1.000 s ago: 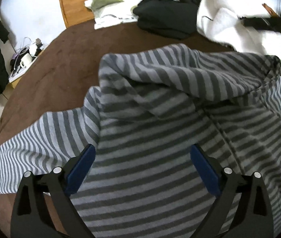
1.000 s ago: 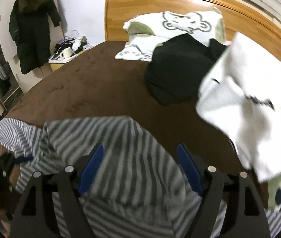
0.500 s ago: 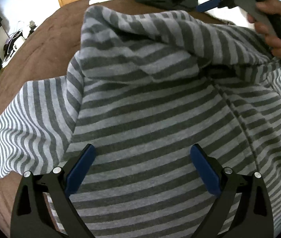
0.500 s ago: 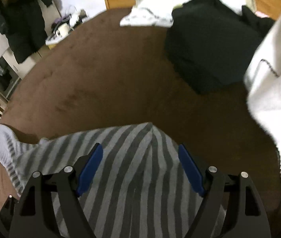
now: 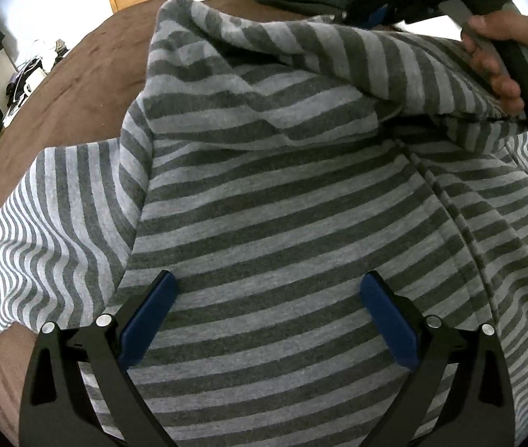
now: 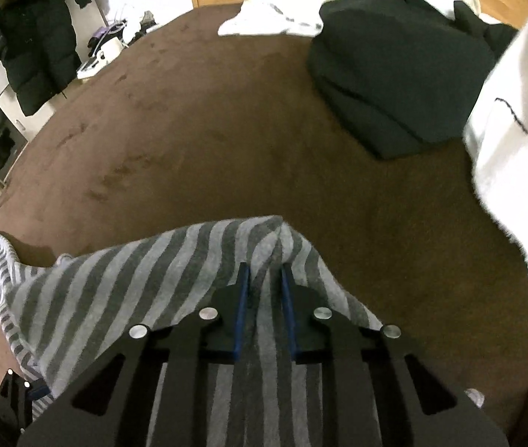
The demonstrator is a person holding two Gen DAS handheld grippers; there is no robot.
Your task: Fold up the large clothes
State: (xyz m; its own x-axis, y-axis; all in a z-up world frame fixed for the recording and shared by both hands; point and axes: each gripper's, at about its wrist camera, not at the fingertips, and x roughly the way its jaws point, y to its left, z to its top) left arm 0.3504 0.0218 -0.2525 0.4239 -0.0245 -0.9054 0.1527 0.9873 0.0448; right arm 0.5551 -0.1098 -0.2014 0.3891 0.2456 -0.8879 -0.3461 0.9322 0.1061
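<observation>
On the left, our left gripper [image 5: 267, 320] hung over the striped hoodie [image 5: 282, 205] with its fingers [image 5: 148, 316] spread wide and gripping nothing; the cloth lay directly beneath them, its chest panel spread flat on the brown bed [image 6: 208, 130]. The hoodie's long axis ran away from that gripper toward the hood [image 5: 264, 48], with one sleeve [image 5: 59, 216] trailing off to the hoodie's left side. On the hoodie's right, our right gripper [image 6: 264, 279] was closing its fingers [image 6: 241, 298] on the peak of the hood, a ridge of striped cloth pinched between them. We judged the right hand [image 5: 502, 56] nearer the hood, so the fold would turn on drawing that peak back over the hoodie's body.
</observation>
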